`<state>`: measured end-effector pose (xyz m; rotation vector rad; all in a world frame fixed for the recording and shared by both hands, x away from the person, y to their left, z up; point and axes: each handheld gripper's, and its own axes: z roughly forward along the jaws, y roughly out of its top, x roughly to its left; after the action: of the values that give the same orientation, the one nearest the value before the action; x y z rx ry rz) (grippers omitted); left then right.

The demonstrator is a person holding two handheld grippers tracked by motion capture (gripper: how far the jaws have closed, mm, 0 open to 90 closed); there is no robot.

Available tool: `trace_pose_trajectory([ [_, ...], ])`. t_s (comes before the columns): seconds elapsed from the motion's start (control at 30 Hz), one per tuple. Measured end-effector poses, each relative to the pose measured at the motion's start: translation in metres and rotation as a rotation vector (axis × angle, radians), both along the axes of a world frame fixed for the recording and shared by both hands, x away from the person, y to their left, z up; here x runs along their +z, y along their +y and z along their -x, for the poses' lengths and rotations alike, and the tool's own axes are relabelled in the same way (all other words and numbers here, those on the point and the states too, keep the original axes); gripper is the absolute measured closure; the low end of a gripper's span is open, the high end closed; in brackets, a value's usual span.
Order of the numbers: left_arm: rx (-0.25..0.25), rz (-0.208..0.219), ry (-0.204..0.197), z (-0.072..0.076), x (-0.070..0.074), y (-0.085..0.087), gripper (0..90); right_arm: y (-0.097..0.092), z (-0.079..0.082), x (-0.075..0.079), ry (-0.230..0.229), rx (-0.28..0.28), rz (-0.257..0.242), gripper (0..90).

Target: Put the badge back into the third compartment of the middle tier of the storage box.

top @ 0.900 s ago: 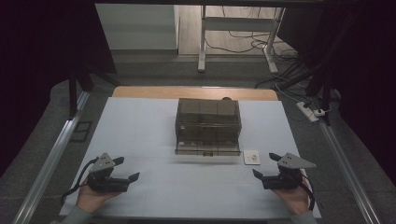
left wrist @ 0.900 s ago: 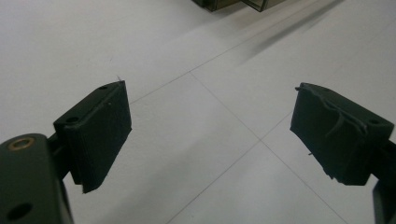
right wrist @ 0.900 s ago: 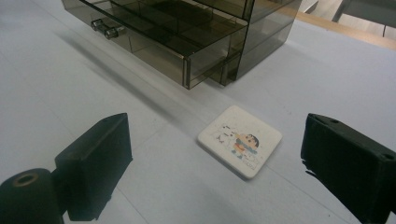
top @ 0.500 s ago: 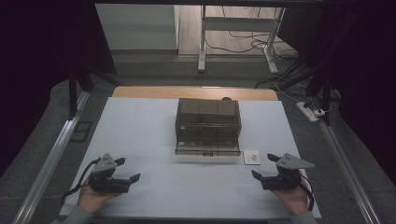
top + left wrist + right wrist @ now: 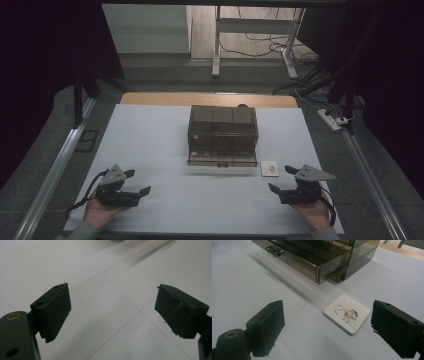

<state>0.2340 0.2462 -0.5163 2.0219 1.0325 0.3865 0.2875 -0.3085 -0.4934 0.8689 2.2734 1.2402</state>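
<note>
Right gripper (image 5: 281,181) low over the white table (image 5: 150,130) near its front right corner, held in a hand (image 5: 314,212), jaws spread wide with nothing between them, pointing toward the middle of the table. Just ahead of those jaws, a small square coaster (image 5: 269,168) with a cartoon print, flat on the table, seen in the right gripper view (image 5: 347,313) lying between and beyond the two black pads (image 5: 265,327), touching neither. Close behind the coaster, a smoky see-through drawer box (image 5: 223,134) at the centre of the table, its bottom drawer (image 5: 222,161) pulled out toward the front edge; coaster just beside the right end of that drawer, apart from it. In the right gripper view, the drawer's handle (image 5: 274,251) and the box's inner compartments visible through the tinted walls. Left gripper (image 5: 140,182) near the front left corner, held in the other hand (image 5: 100,212), jaws likewise wide apart and empty, over bare tabletop, well apart from box and coaster. In the left gripper view, pads (image 5: 53,311) over faint crease lines on the white surface.
</note>
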Motion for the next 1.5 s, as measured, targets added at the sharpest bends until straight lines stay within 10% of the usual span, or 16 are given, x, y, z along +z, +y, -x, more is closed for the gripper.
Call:
trace_pose_trajectory([
  [0.93, -0.004, 0.005, 0.018, -0.003, -0.001, -0.002, 13.2, 0.004, -0.001, 0.023, -0.009, -0.042, 0.019, 11.8],
  [1.5, -0.010, 0.004, 0.025, -0.003, -0.002, -0.002, 13.2, 0.010, -0.039, 0.031, 0.075, 0.025, 0.131, 12.4],
])
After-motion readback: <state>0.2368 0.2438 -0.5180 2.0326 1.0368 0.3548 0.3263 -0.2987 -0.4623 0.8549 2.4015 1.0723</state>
